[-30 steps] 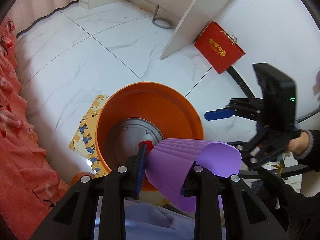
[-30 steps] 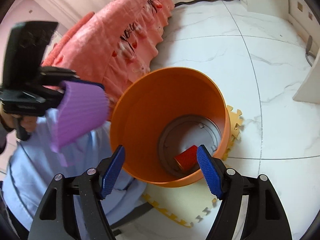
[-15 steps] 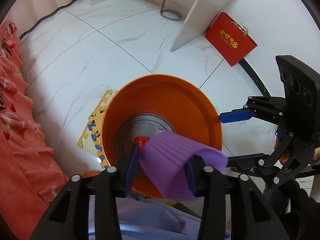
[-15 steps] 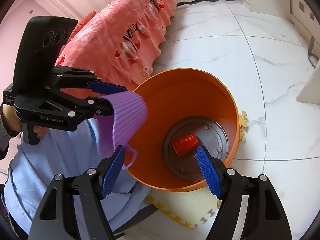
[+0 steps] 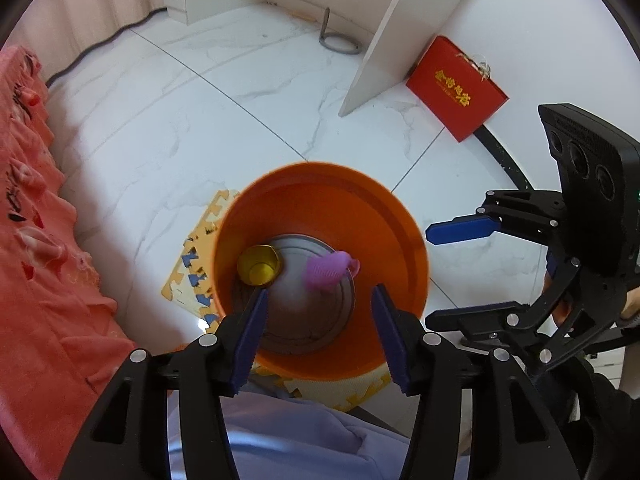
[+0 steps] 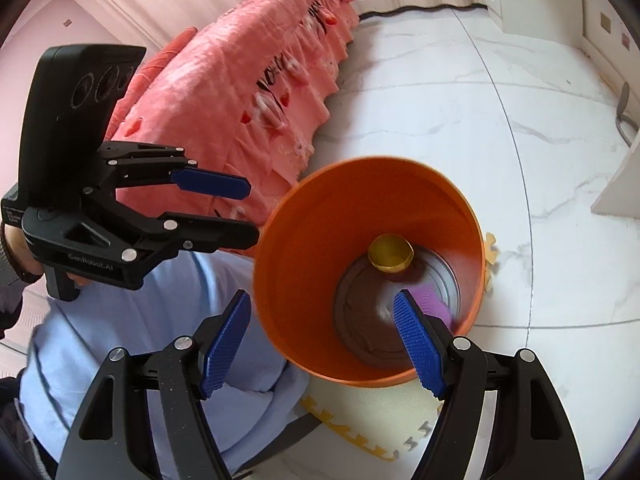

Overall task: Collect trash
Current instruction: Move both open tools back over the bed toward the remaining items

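Note:
An orange bucket (image 5: 320,172) (image 6: 380,162) stands on the floor below both grippers. On its grey bottom lie a purple ribbed paper cup (image 5: 326,270) (image 6: 436,300), blurred, and a can showing its gold end (image 5: 259,267) (image 6: 390,256). My left gripper (image 5: 318,312) (image 6: 248,212) hangs above the bucket's near rim. Its jaws are opening and nothing is between them. My right gripper (image 6: 320,308) (image 5: 440,276) hovers beside the bucket, open and empty.
A pink bedspread (image 6: 248,80) hangs close on one side of the bucket. A yellow foam puzzle mat (image 5: 192,272) lies under it. A red gift box (image 5: 456,88) and a white board (image 5: 384,36) lean at the wall. A person's light-blue clothing (image 6: 120,340) is beneath the grippers.
The left gripper let go of the purple cup, which dropped into the bucket, and its jaws spread. The can inside rolled and now shows its gold end.

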Tool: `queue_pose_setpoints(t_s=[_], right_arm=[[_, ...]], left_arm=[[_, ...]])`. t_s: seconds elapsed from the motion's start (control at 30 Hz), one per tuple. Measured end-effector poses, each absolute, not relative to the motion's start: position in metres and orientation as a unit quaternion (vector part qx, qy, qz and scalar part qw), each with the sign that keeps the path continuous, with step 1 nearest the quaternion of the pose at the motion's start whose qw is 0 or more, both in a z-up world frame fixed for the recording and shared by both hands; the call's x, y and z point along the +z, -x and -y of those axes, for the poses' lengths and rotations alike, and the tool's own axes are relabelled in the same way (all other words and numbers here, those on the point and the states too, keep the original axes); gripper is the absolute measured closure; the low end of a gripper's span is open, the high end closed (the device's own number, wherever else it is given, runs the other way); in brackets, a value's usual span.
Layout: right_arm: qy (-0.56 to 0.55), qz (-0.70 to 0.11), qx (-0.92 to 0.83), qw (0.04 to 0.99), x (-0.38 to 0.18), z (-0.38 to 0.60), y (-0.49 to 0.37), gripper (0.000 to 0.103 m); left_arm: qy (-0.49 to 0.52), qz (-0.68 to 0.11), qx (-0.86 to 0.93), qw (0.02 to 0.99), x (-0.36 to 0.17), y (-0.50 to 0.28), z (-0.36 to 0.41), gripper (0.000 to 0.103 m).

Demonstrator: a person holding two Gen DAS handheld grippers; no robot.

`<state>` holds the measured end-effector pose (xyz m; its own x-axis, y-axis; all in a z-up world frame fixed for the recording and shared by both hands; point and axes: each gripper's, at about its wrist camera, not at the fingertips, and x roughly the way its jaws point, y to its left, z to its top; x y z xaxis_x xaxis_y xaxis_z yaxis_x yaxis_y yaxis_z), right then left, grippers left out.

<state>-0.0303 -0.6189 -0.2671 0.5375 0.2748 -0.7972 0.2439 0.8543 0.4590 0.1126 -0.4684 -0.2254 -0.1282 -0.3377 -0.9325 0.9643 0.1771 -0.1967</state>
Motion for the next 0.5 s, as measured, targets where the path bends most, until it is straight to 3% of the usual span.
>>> queue_pose_setpoints(t_s=[0.07,0.17,0.3,0.37,0.5], right_arm=[[-0.262,-0.474,0.013,0.84,-0.256,0.615,0.028,0.029],[-0.249,-0.467,0.02,0.848,-0.237,0.607,0.023,0.029],[-0.227,-0.449,0.037,0.863,-0.207,0.591,0.014,0.029],[-0.217,-0.441,0.048,0.87,-0.193,0.582,0.01,0.029],[-0.195,-0.427,0.073,0.88,-0.165,0.556,-0.003,0.029]], left_arm=[[-0.311,-0.492,-0.559,0.59,-0.213,-0.113,0.458,0.047],[-0.311,-0.478,-0.548,0.612,-0.197,-0.114,0.442,0.036],[-0.298,-0.468,-0.531,0.641,-0.173,-0.116,0.411,0.035],[-0.299,-0.463,-0.513,0.658,-0.164,-0.116,0.4,0.024],[-0.277,-0.454,-0.494,0.688,-0.142,-0.116,0.367,0.024]])
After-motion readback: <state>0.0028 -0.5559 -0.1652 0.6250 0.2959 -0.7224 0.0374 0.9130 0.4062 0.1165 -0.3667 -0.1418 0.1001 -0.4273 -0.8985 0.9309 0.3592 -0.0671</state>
